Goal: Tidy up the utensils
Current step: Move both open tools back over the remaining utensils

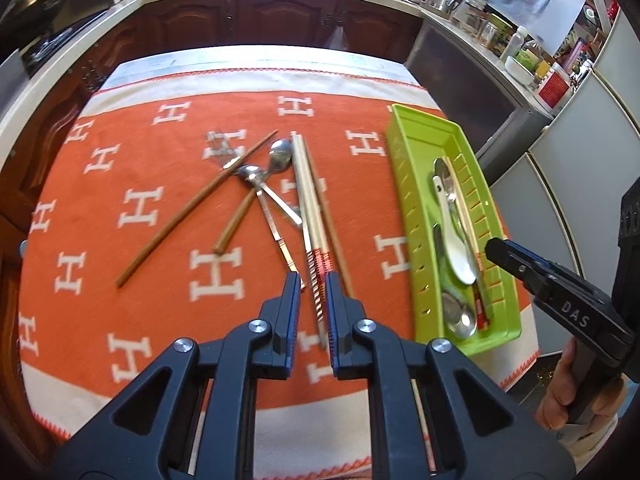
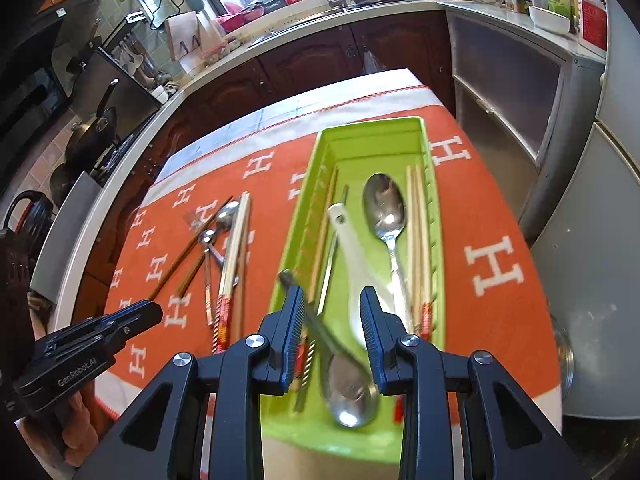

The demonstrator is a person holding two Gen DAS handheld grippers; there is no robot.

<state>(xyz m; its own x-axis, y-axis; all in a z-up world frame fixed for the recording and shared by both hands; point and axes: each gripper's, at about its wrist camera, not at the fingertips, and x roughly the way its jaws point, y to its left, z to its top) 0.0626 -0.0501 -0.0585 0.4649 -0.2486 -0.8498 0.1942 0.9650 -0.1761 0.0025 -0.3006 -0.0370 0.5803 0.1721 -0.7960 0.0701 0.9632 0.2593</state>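
Left wrist view: the left gripper [image 1: 313, 280] has its fingers slightly parted, straddling the banded ends of pale chopsticks [image 1: 307, 196] lying on the orange cloth [image 1: 140, 152]; whether the pads actually touch them is unclear. Ahead and left of the fingertips lie two small spoons [image 1: 256, 176], a larger spoon [image 1: 280, 156] and brown chopsticks [image 1: 192, 212], crossing one another. Right of the fingers sits the green tray [image 1: 404, 168].

Right wrist view: the right gripper [image 2: 332, 300] hangs open over the tray's near end, holding nothing. Between and below its fingers lie a steel spoon [image 2: 350, 396], a white ceramic spoon [image 2: 356, 280], another steel spoon [image 2: 384, 204] and chopsticks [image 2: 416, 236] along the right wall.
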